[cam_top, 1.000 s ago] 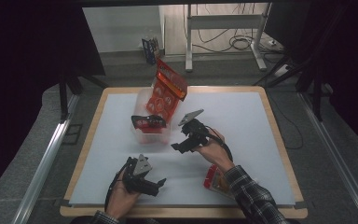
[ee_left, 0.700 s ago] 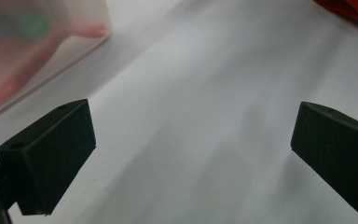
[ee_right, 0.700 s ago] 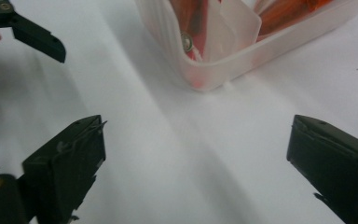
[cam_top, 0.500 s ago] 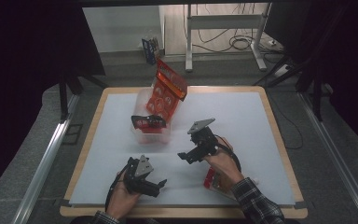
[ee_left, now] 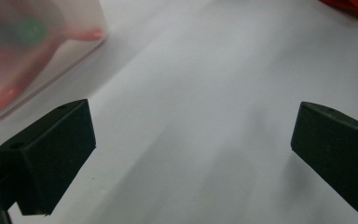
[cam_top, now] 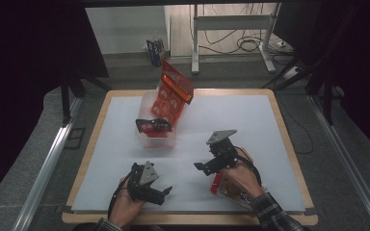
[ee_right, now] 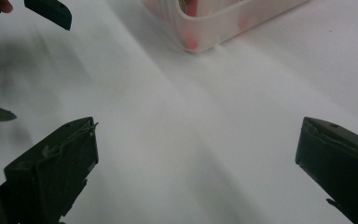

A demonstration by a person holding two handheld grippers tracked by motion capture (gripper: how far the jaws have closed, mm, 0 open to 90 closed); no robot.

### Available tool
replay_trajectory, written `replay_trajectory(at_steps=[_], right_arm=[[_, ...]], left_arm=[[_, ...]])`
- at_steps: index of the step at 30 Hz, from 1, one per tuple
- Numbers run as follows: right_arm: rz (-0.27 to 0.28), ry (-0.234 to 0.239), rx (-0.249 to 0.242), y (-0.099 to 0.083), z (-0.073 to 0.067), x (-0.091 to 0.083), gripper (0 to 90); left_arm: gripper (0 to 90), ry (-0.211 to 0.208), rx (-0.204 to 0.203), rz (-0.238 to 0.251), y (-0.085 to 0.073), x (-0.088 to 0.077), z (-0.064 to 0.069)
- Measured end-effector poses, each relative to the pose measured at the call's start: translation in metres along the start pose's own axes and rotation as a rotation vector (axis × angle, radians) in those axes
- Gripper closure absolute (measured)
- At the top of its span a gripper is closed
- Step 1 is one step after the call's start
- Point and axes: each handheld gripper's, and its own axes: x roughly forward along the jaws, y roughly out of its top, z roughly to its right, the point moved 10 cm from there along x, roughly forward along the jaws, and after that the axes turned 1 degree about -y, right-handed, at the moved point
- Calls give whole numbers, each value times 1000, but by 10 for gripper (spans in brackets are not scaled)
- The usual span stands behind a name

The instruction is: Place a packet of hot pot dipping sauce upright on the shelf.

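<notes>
Your right gripper [cam_top: 207, 166] hovers low over the white table [cam_top: 250, 125], jaws spread wide after just opening, nothing between them; your hand sits above a red packet [cam_top: 218, 185] at the near edge. Left gripper [cam_top: 161, 192] rests near the front edge, jaws wide and empty. Beyond both, the clear plastic bin [cam_top: 156, 137] holds an upright red blister pack [cam_top: 172, 96].
</notes>
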Motion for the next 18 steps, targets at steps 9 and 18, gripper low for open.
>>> replay_trajectory(at_steps=[9, 18], right_arm=[[2, -15, 48, -18, 2, -22, 5], [-14, -38, 83, -36, 4, -39, 6]], left_arm=[[0, 0, 5, 4, 0, -2, 0], [0, 1, 9, 2, 0, -3, 0]])
